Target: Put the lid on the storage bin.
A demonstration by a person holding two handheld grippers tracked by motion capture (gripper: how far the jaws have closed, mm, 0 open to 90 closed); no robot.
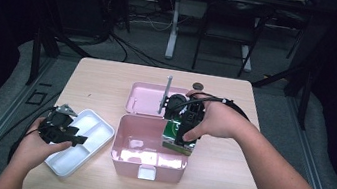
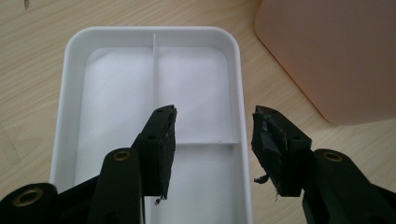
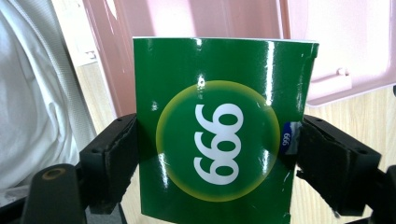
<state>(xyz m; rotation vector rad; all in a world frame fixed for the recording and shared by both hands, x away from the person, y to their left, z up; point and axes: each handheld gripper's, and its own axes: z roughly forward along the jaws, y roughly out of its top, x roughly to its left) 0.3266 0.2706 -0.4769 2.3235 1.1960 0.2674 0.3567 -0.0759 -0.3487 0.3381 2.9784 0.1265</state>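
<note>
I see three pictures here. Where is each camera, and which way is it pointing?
High view: above the person's side, looking forward and down at the pink box; both forearms show.
Left gripper view: rides the left claw, looking down at the white tray; open black jaws show.
Right gripper view: rides the right claw, facing the green box it grips; both jaws show.
Shared: the tray and green box also appear from above.

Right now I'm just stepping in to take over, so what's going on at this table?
The person's right hand-held gripper is clamped on a green box marked 999, holding it over the open pink case. The left hand-held gripper hangs open above the white divided tray beside the case, gripping nothing.
</note>
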